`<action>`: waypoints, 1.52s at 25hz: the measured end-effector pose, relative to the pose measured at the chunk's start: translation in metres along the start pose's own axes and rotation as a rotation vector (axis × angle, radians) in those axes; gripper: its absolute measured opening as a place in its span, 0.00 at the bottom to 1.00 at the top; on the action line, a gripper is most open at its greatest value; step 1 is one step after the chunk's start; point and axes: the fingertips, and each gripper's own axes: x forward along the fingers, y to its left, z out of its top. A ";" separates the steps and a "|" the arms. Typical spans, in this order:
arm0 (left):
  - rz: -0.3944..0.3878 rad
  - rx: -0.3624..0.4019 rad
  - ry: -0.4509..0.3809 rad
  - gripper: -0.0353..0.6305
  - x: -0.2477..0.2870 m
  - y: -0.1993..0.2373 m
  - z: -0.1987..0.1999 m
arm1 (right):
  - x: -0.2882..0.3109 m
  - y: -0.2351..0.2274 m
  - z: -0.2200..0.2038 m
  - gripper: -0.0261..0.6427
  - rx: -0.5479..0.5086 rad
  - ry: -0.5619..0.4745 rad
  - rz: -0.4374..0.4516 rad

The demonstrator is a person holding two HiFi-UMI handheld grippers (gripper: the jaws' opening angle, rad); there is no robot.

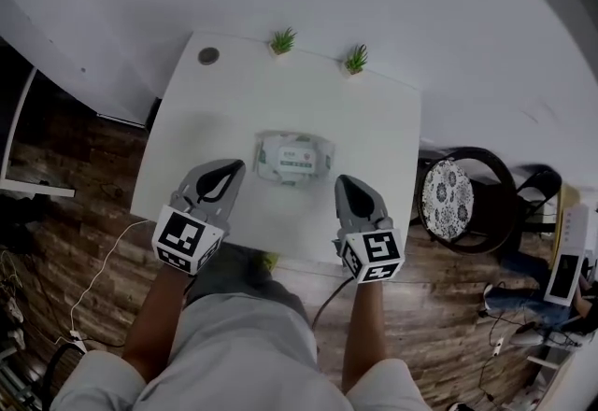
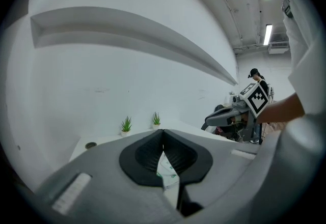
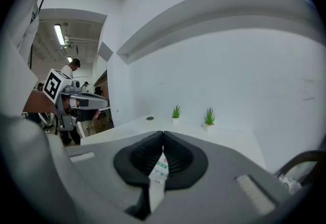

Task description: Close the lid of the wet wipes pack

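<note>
The pack [image 1: 294, 157] is lying flat in the middle of the white tabletop [image 1: 383, 120], at the centre of the head view. Its lid [image 1: 297, 155] is looking flush with the top of the pack. No flap is standing up, though the view is too small to show the catch. By that reading the closing is done, or very nearly done.

The left gripper [image 1: 234, 168] is hovering at the lower left of the pack and the right gripper [image 1: 344, 183] at its lower right. Both are near the front edge of the tabletop, and neither is touching the pack.

In the left gripper view the left gripper [image 2: 163, 132] is showing its fingers [image 2: 147, 154] pressed together at the tips with nothing between them. The pack [image 2: 168, 172] is showing only through the gap lower down, out on the tabletop beyond. The right gripper view is giving the same picture. The fingers [image 3: 178, 157] of the right gripper [image 3: 163, 135] are meeting at the tips and holding nothing, and the pack [image 3: 159, 169] is peeking through below them.

Two small plants [image 1: 283, 40] are standing along the far edge, in the upper middle of the head view, well apart from the pack.

What is left, as I judge it, is little. A press on the lid may be needed if it is not fully snapped. Otherwise only drawing both grippers clear is remaining.
</note>
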 end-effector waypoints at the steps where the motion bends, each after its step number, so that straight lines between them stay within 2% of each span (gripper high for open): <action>1: 0.005 0.006 -0.010 0.06 -0.002 0.000 0.004 | -0.005 -0.002 0.003 0.05 0.003 -0.011 -0.012; 7: 0.027 0.025 -0.069 0.06 -0.022 -0.011 0.030 | -0.042 -0.005 0.018 0.05 0.042 -0.070 -0.084; 19: 0.049 0.064 -0.170 0.06 -0.052 -0.030 0.065 | -0.099 -0.007 0.040 0.05 0.051 -0.168 -0.201; 25: 0.056 0.074 -0.206 0.06 -0.061 -0.033 0.080 | -0.117 -0.011 0.046 0.05 0.058 -0.191 -0.234; 38: 0.122 0.083 -0.238 0.06 -0.075 -0.007 0.096 | -0.132 -0.018 0.060 0.04 0.058 -0.236 -0.267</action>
